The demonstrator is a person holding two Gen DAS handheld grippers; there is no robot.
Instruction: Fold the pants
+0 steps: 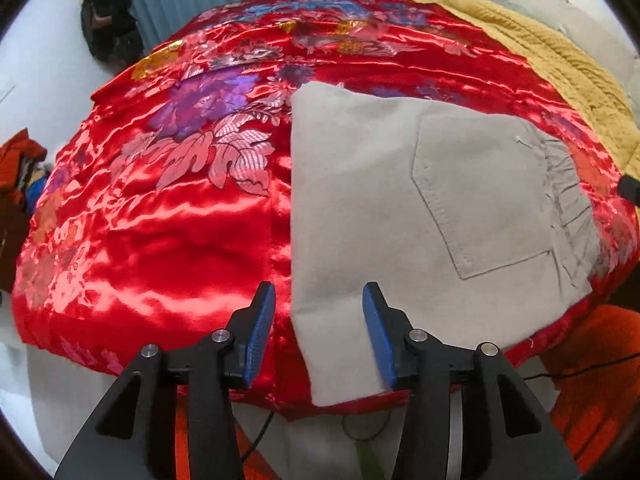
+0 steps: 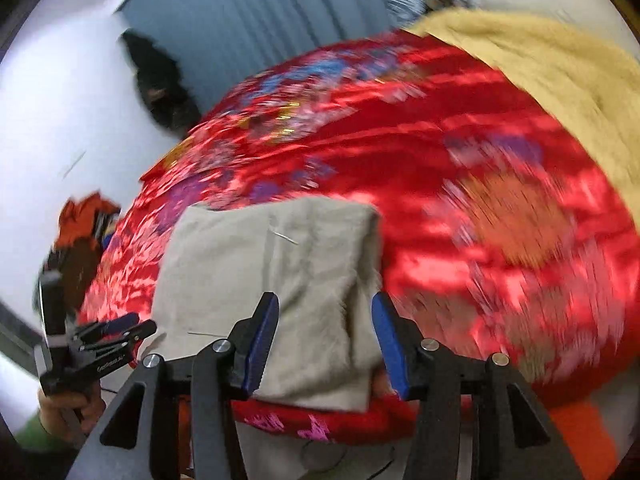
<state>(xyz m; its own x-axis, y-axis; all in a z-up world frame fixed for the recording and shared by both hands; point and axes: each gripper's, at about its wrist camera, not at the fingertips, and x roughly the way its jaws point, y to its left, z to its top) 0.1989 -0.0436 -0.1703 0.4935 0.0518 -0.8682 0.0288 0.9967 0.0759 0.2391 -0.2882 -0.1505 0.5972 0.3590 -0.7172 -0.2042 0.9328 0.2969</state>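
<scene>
In the left wrist view, we look down along the left hand-held gripper [image 1: 319,334], whose two blue-padded fingers [image 1: 260,332] stand apart, released and gripping nothing. Between them we see the near left corner of the folded pants [image 1: 400,216], a beige rectangle with a stitched back pocket [image 1: 480,192] facing up and a gathered waistband [image 1: 568,200] along its right side. The cloth lies below the pads, and neither pad presses on it. The pants rest flat on a shiny red bedspread [image 1: 180,240] with pink and purple flowers, close to the near edge of the bed and toward its right side. A mustard yellow blanket [image 1: 560,64] covers the far right corner of the bed. A dark bag [image 1: 108,20] stands on the pale floor beyond the bed's far left corner.

In the right wrist view, which is blurred, the right hand-held gripper [image 2: 326,340] also stands with its blue fingers [image 2: 390,348] apart and nothing clamped. The right edge of the folded pants [image 2: 272,272] lies between and below them, at the near edge of the bedspread [image 2: 460,220]; we cannot tell whether the pads brush the cloth. At the lower left, we see the left hand-held gripper [image 2: 132,326] from the side, carried in a person's hand [image 2: 68,404], by the pants' left edge. The yellow blanket [image 2: 540,72] lies at the far right.
</scene>
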